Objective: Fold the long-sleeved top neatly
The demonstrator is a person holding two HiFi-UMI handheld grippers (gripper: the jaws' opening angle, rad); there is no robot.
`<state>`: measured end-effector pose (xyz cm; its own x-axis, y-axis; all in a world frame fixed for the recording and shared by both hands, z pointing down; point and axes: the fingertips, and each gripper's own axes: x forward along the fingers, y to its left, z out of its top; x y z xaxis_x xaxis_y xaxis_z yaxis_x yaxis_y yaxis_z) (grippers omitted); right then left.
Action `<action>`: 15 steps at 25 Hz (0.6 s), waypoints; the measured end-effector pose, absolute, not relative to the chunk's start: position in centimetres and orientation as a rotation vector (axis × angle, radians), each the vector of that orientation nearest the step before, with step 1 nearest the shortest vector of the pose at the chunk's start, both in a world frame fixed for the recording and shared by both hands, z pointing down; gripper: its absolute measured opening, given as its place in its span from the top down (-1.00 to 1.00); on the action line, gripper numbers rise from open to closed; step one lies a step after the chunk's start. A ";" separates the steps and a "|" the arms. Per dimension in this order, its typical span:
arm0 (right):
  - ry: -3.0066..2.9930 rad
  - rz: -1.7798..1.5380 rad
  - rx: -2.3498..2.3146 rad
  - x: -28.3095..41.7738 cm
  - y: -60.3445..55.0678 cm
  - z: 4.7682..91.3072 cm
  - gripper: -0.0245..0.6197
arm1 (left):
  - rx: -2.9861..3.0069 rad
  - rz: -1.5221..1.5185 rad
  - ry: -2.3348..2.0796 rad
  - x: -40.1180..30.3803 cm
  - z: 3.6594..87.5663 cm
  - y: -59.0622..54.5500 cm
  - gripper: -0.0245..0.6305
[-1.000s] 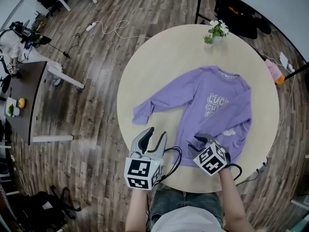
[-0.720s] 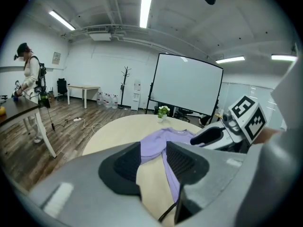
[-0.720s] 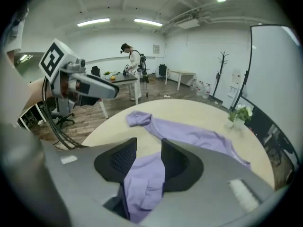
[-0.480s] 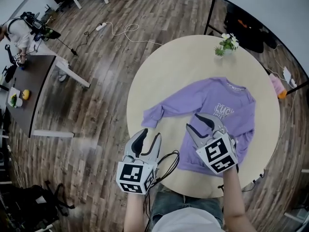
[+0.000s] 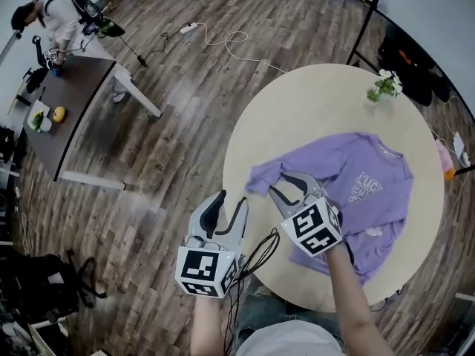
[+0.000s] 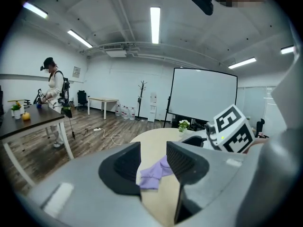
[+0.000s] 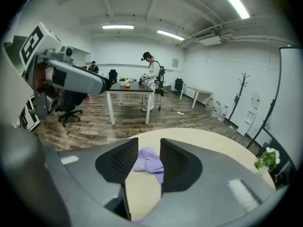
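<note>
Both hands hover at the near edge of the table [image 5: 312, 102], tools tipped forward and down. The left tool [image 5: 231, 199], jaws spread and empty, hangs over the floor beside the rim. The right tool [image 5: 286, 184], its jaws just closing but pinching nothing, is above the outstretched sleeve [image 5: 261, 178]. The top [image 5: 356, 191] lies flat on the table with bare room beyond. Its white chest print is too small to read.

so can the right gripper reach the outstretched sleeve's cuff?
Probably yes: the right gripper hangs just short of the cuff, jaws open though just closing a little, nothing held between them, nothing in the way.
</note>
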<state>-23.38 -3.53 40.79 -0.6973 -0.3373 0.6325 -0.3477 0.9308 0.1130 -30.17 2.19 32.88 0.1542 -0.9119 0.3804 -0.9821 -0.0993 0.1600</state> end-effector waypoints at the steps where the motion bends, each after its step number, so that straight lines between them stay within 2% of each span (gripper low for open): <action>1: -2.381 0.020 0.456 -23.8 -3.3 41.9 0.39 | 2.057 0.257 -1.820 -30.5 32.9 2.3 0.39; 15: -2.217 0.033 0.184 -28.3 -1.0 52.6 0.41 | 1.904 0.249 -1.902 -34.8 35.2 4.9 0.39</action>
